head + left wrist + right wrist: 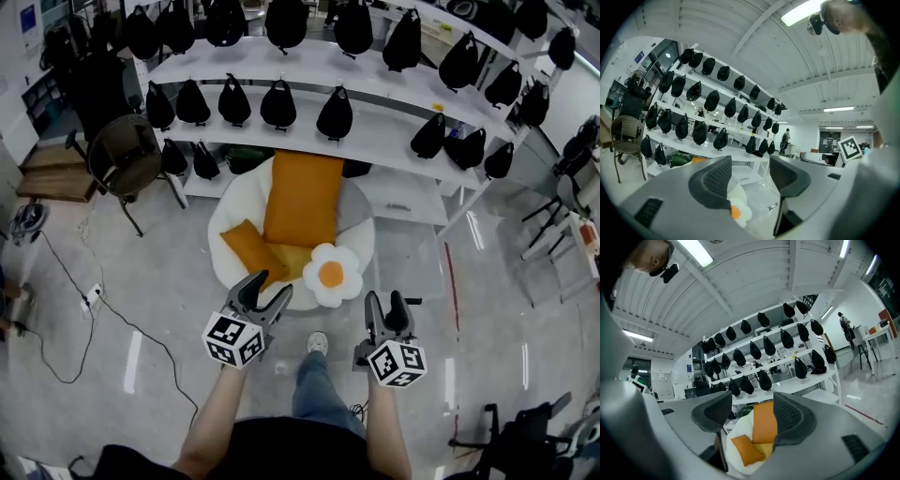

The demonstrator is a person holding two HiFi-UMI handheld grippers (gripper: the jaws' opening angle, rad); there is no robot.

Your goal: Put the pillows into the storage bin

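- Orange takes the middle: a large orange pillow lies lengthwise on the white round seat, its far end toward the shelves.
- Smaller orange pillow lies on the seat's front left part, tilted, with a yellow pillow touching it on the right.
- Fried-egg pillow, white with an orange centre, sits at the seat's front edge, overlapping the rim.
- Left gripper is held at the seat's front left. Its jaws stand apart with nothing between them, and only the egg pillow shows through the gap, farther off.
- Right gripper is held at the seat's front right. Its jaws also stand apart and empty, and the orange pillows and the seat show between them at a distance.
- White shelving curves behind the seat, hung with black bags.
- Wicker chair stands to the seat's left, and a black cable trails over the floor to its front left.
- The person's shoe is on the floor just in front of the seat, between the two grippers.
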